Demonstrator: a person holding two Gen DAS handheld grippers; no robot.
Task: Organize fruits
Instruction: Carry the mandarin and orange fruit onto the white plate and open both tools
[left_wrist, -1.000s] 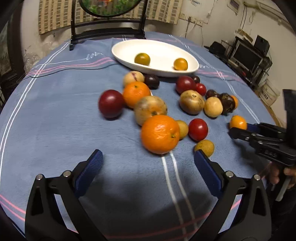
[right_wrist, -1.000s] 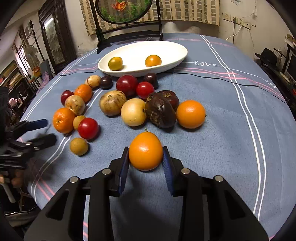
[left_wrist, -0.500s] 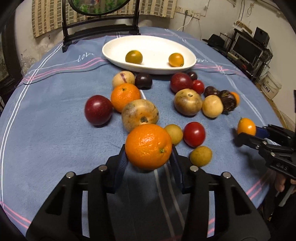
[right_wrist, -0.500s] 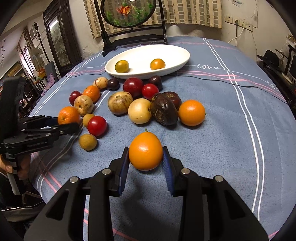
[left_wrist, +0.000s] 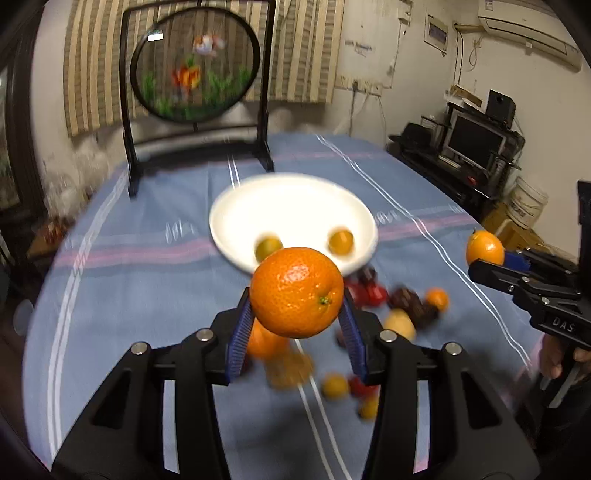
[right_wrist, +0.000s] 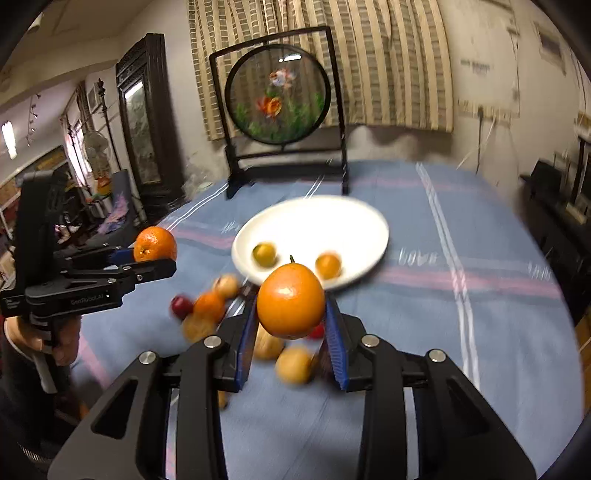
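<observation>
The left gripper (left_wrist: 296, 325) is clamping its blue fingers (left_wrist: 237, 341) on a large orange (left_wrist: 296, 292), now raised off the worktop (left_wrist: 140, 280) where it was sitting a second ago; "GenRobot.AI" is showing on its body. The right gripper (right_wrist: 291, 339), lettered "DAS", is pinching a smaller orange (right_wrist: 290, 301), likewise lifted. Beyond, loose fruit is blurring below, and the white plate (left_wrist: 291, 195) is holding two small citrus fruits.

"DAS" reads in pale letters on the right gripper (left_wrist: 484, 258) body, seen at right in the left wrist view; "GenRobot.AI" on the left gripper (right_wrist: 155, 258) body; tablecloth script blurred, unreadable
</observation>
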